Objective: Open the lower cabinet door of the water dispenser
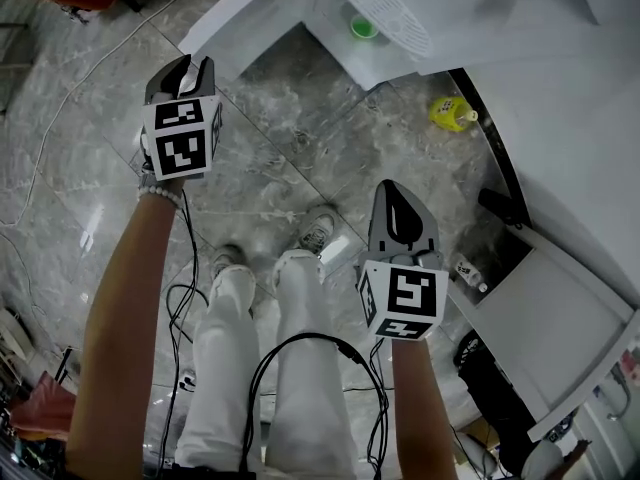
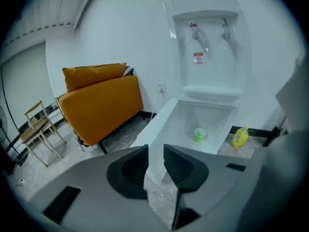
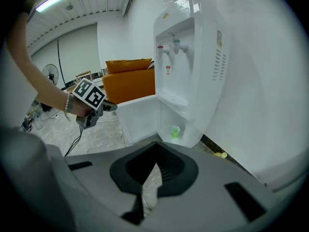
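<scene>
As the head view looks down, lower cabinet door (image 1: 250, 8) swung open, just ahead of left gripper (image 1: 192, 68), right gripper (image 1: 398, 196) well back, left gripper view, jaws narrowly apart, door showing beyond the gap, right gripper view, jaws closed, empty, door well ahead.

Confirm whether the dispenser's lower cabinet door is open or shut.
Open: the lower cabinet door stands swung wide, exposing a green cup inside.

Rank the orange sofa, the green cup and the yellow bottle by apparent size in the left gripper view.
orange sofa, by far
yellow bottle, slightly bigger than the cup
green cup
The last two are close.
</scene>
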`<state>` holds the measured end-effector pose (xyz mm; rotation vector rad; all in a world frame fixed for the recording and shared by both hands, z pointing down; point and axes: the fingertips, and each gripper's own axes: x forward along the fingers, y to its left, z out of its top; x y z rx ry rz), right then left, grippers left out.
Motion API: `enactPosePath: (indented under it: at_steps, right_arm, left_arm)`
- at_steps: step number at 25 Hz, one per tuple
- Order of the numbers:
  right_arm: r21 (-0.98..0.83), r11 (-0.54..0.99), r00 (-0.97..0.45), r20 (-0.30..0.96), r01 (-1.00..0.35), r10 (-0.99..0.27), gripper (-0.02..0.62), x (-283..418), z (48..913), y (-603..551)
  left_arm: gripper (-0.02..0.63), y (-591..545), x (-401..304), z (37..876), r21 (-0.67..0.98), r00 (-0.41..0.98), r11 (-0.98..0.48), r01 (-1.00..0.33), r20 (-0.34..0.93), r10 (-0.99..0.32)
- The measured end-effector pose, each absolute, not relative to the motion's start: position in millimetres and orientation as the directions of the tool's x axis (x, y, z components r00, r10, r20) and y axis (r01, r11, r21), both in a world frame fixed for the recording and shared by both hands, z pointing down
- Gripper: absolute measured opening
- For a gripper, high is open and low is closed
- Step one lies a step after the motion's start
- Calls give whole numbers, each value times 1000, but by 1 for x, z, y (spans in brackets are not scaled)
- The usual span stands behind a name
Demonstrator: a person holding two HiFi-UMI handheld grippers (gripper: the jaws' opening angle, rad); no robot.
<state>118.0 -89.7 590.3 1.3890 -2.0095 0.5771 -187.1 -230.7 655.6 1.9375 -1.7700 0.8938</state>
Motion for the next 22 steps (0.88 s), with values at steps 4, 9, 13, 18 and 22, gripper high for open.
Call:
enactPosePath:
  at_steps: [4, 9, 13, 18, 22]
  right_arm:
    - [-15, 356, -268, 688, -934, -674, 5, 105, 566, -94]
    - [-18, 364, -287, 652, -931, -702, 5, 91, 524, -100]
    - [-13, 384, -306, 628, -923, -716, 5, 77, 492, -90]
    - [-3, 413, -330, 606, -911, -724, 5, 55, 442, -79]
    - [3, 433, -352, 579, -902, -736, 5, 43, 398, -73]
  left_arm:
    - [46, -200, -154, 629, -86, 88, -193, -977, 663, -743]
    - [12, -166, -129, 577, -28, 154, -227, -973, 655, -740]
    - [12, -140, -122, 522, 21, 197, -235, -972, 621, -758]
    - [12, -117, -116, 448, 33, 284, -327, -945, 581, -763]
    - [12, -98, -115, 392, 67, 346, -374, -925, 556, -756]
